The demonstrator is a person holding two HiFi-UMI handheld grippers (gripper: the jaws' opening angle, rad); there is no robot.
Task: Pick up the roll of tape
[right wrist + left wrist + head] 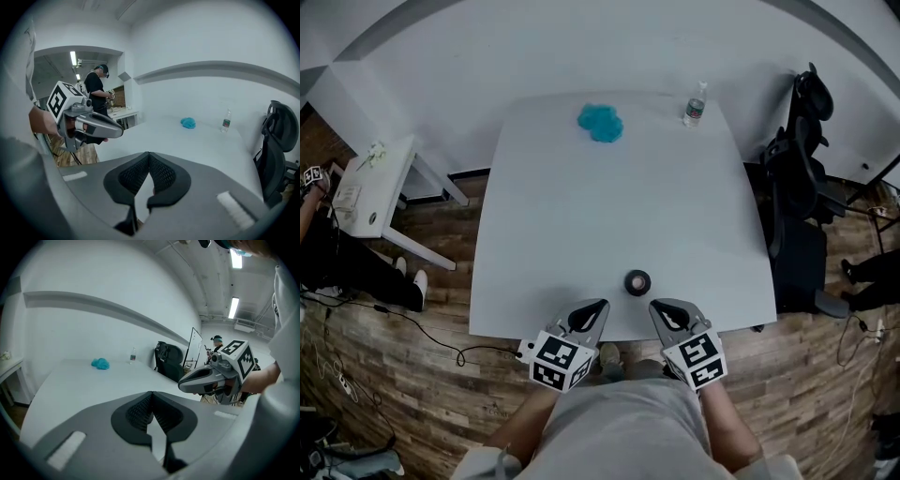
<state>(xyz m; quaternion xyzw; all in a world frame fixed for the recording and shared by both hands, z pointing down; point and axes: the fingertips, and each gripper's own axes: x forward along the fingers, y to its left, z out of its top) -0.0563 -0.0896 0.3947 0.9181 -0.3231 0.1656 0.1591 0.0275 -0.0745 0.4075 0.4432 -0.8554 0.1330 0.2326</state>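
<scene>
The roll of tape [637,281], a small dark ring, lies flat on the white table [581,216] near its front edge. My left gripper [597,306] is just in front of it and to the left, and my right gripper [657,306] just in front and to the right. Both sit at the table's front edge, apart from the roll. In the left gripper view the left gripper [151,394] is shut with nothing in it. The right gripper [149,154] is likewise shut and empty. The roll is hidden in both gripper views.
A crumpled blue cloth [601,122] and a small water bottle [695,105] stand at the table's far edge. A black office chair [797,178] is to the right of the table. A small white side table [370,183] stands to the left. A person [97,91] stands in the background.
</scene>
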